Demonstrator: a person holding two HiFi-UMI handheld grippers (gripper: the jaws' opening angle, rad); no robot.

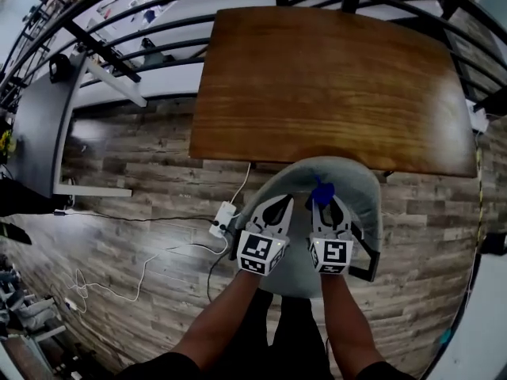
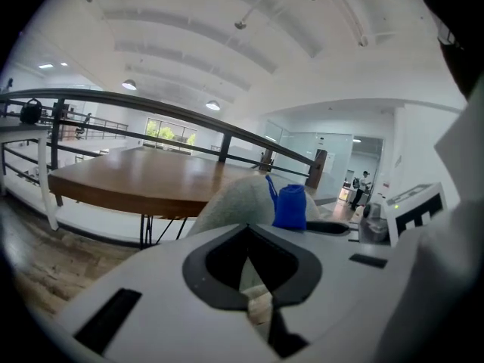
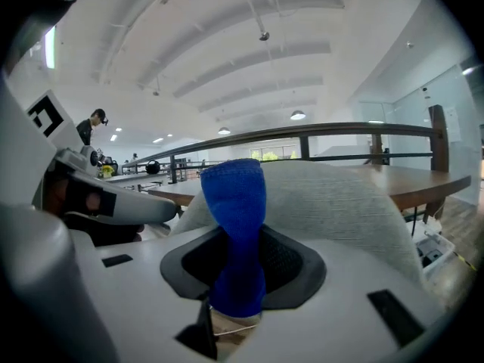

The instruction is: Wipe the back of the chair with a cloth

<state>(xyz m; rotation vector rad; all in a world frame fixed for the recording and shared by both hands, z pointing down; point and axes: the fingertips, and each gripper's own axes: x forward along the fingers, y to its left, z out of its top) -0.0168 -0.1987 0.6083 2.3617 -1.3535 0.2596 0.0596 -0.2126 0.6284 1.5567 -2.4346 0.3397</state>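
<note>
1. The wooden surface (image 1: 333, 85) lies at 12 o'clock, with the grey chair (image 1: 360, 188) at its 6 o'clock edge.
2. The left hand-held gripper (image 1: 281, 206) is over the chair, jaws together on nothing.
3. The right hand-held gripper (image 1: 325, 206) is clamped on the blue cloth (image 1: 322, 188), which pokes out toward 12 o'clock.
4. Advice: press the cloth flat on the chair back and overlap the strokes.
5. No readable writing, only square markers.

The blue knitted cloth (image 3: 234, 225) in the right claw (image 1: 324, 203) is matt; beyond it, the grey fabric chair back (image 3: 340, 199) looks rough, the brown wooden worktop (image 1: 333, 85) glossy.
</note>
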